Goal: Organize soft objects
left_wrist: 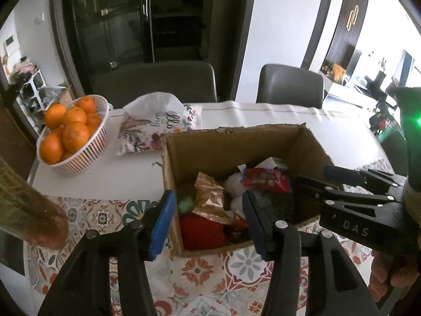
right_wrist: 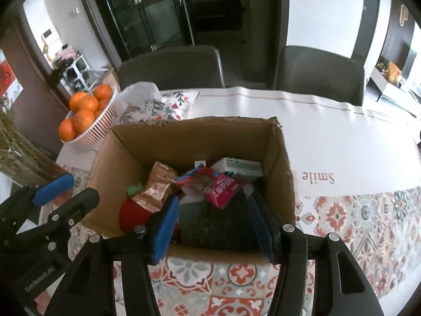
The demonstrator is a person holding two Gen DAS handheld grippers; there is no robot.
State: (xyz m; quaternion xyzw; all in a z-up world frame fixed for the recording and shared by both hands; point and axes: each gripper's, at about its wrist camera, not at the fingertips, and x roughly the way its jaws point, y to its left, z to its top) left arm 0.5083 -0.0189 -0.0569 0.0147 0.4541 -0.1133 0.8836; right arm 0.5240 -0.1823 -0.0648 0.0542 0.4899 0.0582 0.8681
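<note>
Left gripper (left_wrist: 209, 223) hung over the near-left corner of the cardboard box (right_wrist: 194, 137), jaws spread, nothing betw. them. Right gripper (right_wrist: 214, 226) was over the box's near wall, jaws apart either side of a dark grey soft pad (right_wrist: 218, 223) lying inside the box; contact w/ pads can't be told. Also in box: red plush (left_wrist: 201, 230), gold packet (left_wrist: 210, 197), red snack bag (right_wrist: 213, 184). Left of box sat an orange basket (left_wrist: 86, 155) & floral pillow (left_wrist: 155, 129).

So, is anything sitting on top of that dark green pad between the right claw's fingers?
Yes. A red snack packet lies over the far edge of the dark green pad in the cardboard box. The near part is bare, and the right claw straddles it, open.
</note>
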